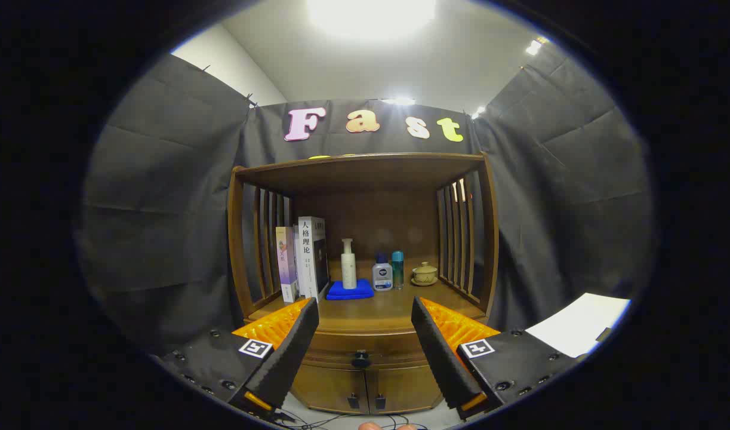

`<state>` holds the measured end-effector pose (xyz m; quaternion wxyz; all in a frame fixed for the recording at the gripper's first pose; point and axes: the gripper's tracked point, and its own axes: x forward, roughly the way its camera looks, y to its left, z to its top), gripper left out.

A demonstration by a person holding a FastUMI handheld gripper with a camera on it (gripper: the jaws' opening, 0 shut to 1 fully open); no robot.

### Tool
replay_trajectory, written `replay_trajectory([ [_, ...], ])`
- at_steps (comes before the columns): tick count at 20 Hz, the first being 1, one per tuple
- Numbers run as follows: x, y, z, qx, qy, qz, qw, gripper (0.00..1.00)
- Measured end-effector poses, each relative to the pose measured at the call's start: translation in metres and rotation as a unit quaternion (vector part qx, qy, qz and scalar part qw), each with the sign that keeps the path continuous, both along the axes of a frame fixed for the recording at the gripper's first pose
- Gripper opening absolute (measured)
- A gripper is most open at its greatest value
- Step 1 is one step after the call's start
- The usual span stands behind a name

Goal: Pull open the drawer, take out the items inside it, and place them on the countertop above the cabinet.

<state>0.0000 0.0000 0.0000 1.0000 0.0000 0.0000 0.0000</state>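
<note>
While my jaws stand released, the closed drawer's knob sits between them, the cabinet just ahead.

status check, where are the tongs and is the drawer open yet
Tongs open, empty, short of the cabinet. Drawer shut, knob centred between the fingers, untouched. Countertop holds books, blue cloth, bottles, cup at the back; front strip bare. Nothing blocking the knob.

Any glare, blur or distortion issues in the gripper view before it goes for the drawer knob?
Gripper view: ceiling light blown out to white; fisheye bows the cabinet posts outward; drawer knob dim but sharp, seen between the open gripper fingers; bottles and books on the countertop evenly lit, no motion blur.
</note>
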Motion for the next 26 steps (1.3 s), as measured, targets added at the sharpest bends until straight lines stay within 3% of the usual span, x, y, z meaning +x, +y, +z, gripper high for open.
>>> replay_trajectory([
  [8, 0.020, -0.001, -0.033, 0.000, 0.024, 0.001, 1.000, 0.99],
  [26, 0.023, -0.015, -0.038, 0.004, 0.022, -0.012, 1.000, 0.99],
])
